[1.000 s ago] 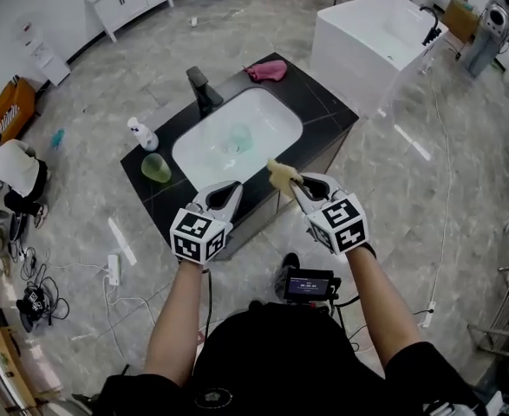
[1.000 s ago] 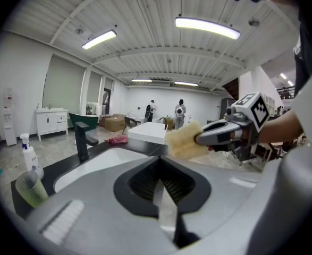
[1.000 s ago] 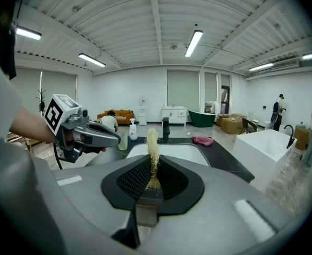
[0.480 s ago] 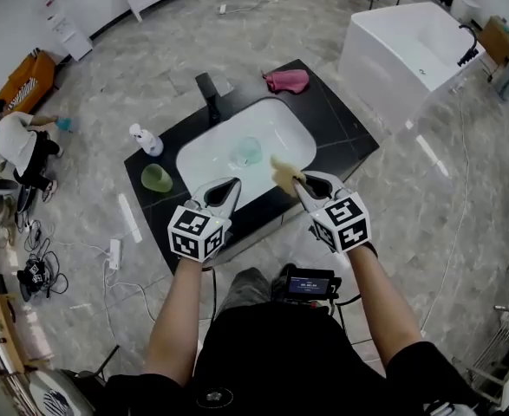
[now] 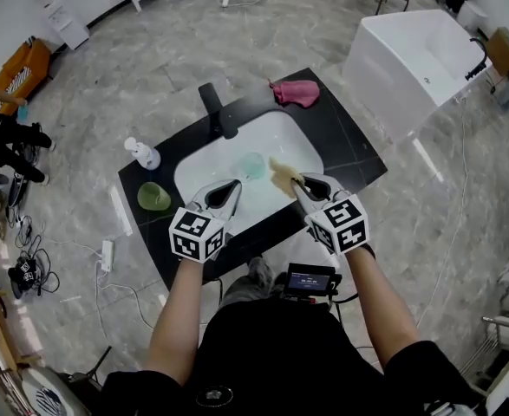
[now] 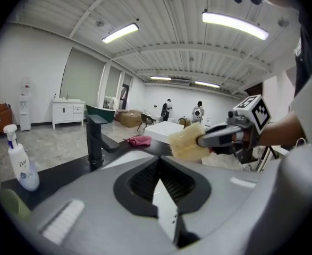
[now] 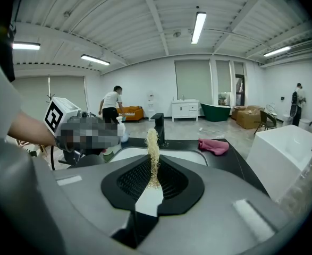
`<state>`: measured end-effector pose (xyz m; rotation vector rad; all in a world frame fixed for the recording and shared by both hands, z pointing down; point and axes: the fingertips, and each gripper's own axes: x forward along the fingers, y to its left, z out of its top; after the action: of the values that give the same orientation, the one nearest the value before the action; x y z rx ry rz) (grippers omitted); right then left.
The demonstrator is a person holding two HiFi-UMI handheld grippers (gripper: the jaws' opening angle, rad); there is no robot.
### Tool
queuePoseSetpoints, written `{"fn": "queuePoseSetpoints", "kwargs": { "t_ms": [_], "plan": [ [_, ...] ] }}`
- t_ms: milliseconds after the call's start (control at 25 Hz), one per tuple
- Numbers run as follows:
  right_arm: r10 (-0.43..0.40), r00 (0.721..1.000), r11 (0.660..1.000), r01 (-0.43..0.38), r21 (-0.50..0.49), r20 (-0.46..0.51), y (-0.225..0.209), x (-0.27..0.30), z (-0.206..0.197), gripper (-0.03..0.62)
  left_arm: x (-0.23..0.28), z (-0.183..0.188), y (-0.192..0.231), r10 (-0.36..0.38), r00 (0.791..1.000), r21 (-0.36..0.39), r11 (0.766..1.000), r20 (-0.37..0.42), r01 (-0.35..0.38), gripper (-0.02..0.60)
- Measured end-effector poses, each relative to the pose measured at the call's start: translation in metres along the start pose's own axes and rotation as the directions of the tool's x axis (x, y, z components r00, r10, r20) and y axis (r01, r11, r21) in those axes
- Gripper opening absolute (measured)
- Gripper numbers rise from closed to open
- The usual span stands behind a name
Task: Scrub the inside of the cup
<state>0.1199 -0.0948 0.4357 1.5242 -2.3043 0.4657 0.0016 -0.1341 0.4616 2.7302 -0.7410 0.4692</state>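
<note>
My left gripper (image 5: pixel 231 186) is clenched on nothing and hangs over the near edge of the sink (image 5: pixel 204 165). Beside it, my right gripper (image 5: pixel 296 183) pinches a yellow sponge (image 5: pixel 280 173) edge-on between its jaws. Just past the sponge, the pale green, see-through cup (image 5: pixel 253 165) sits inside the basin. Behind it stands the black tap (image 5: pixel 217 109). Farther back, a pink cloth (image 5: pixel 295 93) lies on the counter (image 5: pixel 345 150).

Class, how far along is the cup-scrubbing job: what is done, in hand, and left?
Done: the right gripper is shut on the yellow sponge. In hand: both grippers hover over the sink's near edge, the left gripper shut and empty. Left: the cup sits in the sink, ungripped, so holding it and scrubbing its inside remain.
</note>
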Motion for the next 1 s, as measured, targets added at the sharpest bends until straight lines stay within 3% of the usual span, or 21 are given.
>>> {"fn": "queuePoseSetpoints", "kwargs": {
  "t_ms": [280, 520, 1000],
  "plan": [
    [0.009, 1.000, 0.999, -0.009, -0.032, -0.015, -0.006, 0.045, 0.022, 0.041, 0.020, 0.006, 0.035, -0.017, 0.999, -0.058, 0.998, 0.030, 0.018, 0.000],
    [0.023, 0.999, 0.999, -0.025, -0.039, -0.047, -0.012, 0.064, 0.023, 0.041, 0.028, -0.001, 0.048, -0.018, 1.000, -0.086, 0.996, 0.011, 0.019, 0.002],
    [0.157, 0.982, 0.981, -0.167, -0.096, -0.105, -0.031, 0.088, 0.035, 0.041, 0.035, 0.000, 0.064, 0.113, 0.994, -0.150, 0.982, -0.003, -0.113, 0.002]
  ]
}}
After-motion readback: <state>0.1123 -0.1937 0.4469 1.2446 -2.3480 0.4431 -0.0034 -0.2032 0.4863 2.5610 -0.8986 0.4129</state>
